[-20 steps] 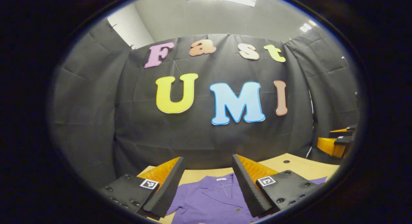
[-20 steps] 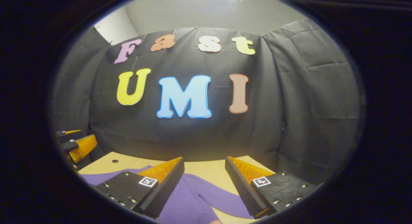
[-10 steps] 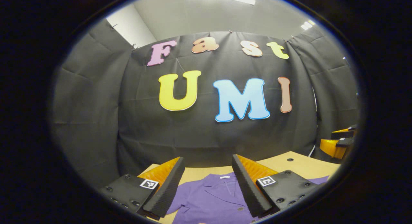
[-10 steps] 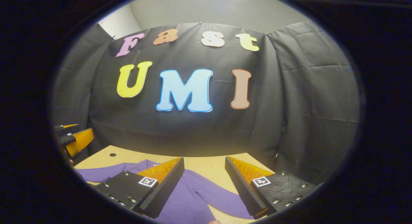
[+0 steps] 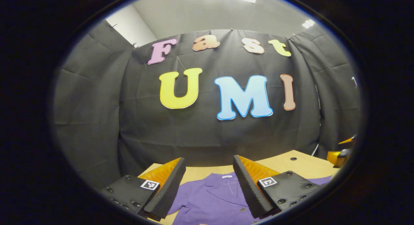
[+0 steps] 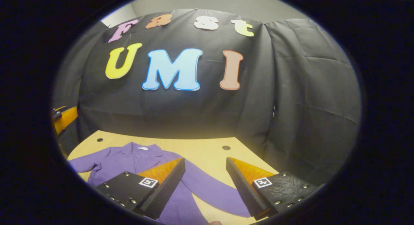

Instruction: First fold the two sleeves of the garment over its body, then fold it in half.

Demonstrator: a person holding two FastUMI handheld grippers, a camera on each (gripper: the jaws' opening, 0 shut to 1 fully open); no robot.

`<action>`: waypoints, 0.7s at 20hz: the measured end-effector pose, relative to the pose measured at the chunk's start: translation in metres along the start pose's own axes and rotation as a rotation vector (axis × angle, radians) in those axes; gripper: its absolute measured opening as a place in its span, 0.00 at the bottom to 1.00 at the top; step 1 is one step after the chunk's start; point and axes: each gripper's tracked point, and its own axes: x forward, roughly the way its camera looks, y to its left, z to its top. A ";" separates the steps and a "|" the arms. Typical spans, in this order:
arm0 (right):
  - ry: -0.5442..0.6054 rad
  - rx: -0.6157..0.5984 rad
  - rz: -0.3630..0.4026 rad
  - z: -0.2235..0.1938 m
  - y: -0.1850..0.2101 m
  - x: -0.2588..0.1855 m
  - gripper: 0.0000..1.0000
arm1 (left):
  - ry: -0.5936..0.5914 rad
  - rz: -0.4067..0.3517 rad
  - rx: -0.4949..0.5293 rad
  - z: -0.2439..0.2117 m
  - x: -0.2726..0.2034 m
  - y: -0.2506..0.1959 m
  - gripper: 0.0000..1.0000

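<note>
Purple fabric is what marks the garment [image 6: 136, 158]: a collared, button-front shirt of soft cloth, lying flat and face up on the light wooden tabletop [image 6: 200, 147]. In the right gripper view it sits in the lower left of the frame, collar pointing toward the black cloth wall [image 6: 291, 89], one long sleeve [image 6: 210, 191] stretched diagonally toward the lower centre and the other sleeve reaching toward the left edge. Both sleeves lie spread out, away from the body. In the left gripper view the same shirt [image 5: 213, 196] fills the bottom centre, with a small white neck label and a dark button on the placket.

The right gripper [image 6: 205, 176] hangs above the table, tilted downward, its orange-and-black wedge fingers spread wide with nothing between them. The outstretched sleeve passes below the gap between its jaws, and the left finger overlaps the shirt's body in the picture; it looks clear of the cloth, though contact is hard to judge from this angle.

The left gripper [image 5: 209, 178] is likewise held level above the near edge, jaws parted and empty, the shirt's collar and chest showing in the gap between them. The right gripper's orange fingers appear at the right edge of the left gripper view [image 5: 339, 155], and the left's at the left edge of the right gripper view [image 6: 64, 118].
</note>
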 end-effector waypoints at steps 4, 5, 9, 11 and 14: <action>0.146 0.038 -0.050 -0.052 -0.031 0.007 0.92 | 0.019 0.036 0.002 -0.010 0.004 0.010 0.99; 0.184 0.054 -0.061 -0.066 -0.037 0.007 0.92 | 0.022 0.044 -0.002 -0.011 0.005 0.012 0.99; 0.331 0.144 -0.123 -0.125 -0.065 0.011 0.92 | 0.044 0.065 -0.011 -0.018 0.002 0.011 0.99; 0.386 0.160 -0.150 -0.148 -0.076 0.009 0.92 | 0.051 0.068 -0.012 -0.021 0.000 0.008 0.99; 0.466 0.197 -0.206 -0.180 -0.094 0.009 0.92 | 0.063 0.071 -0.005 -0.023 -0.001 0.003 0.99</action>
